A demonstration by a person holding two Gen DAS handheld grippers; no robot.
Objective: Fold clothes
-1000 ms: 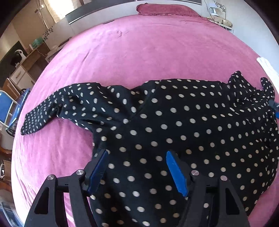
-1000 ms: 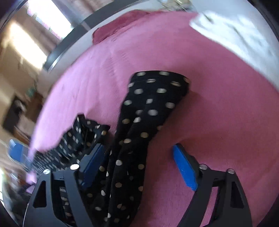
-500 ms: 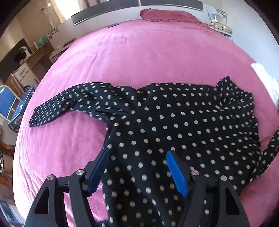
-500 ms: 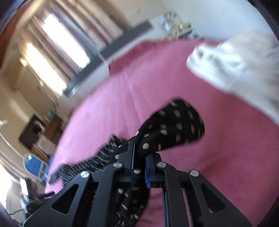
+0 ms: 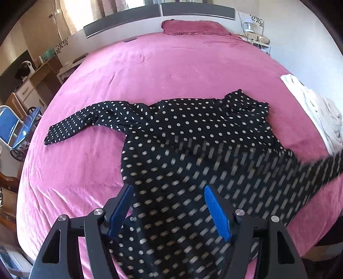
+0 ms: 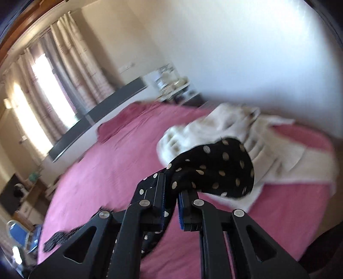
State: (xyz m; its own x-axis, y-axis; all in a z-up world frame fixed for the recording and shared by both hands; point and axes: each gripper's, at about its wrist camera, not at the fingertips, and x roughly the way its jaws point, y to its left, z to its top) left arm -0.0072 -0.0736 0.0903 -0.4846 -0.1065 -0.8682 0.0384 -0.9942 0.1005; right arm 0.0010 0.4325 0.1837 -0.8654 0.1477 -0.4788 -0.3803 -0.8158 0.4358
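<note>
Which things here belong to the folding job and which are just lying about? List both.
Job: polka-dot garment; its sleeve, clamped in the right hand-held gripper; left hand-held gripper, open.
Lying about: white clothes pile; pillow; blue chair.

This is looking like a home bedroom: a wide bed (image 5: pixel 171 70) wearing a pink cover is filling the room, a matching pillow (image 5: pixel 193 26) is lying against the grey headboard (image 5: pixel 197 11), curtains (image 6: pixel 70 70) are hanging at a bright window, and a cluttered bedside stand (image 5: pixel 255 39) is sitting beside it.
</note>
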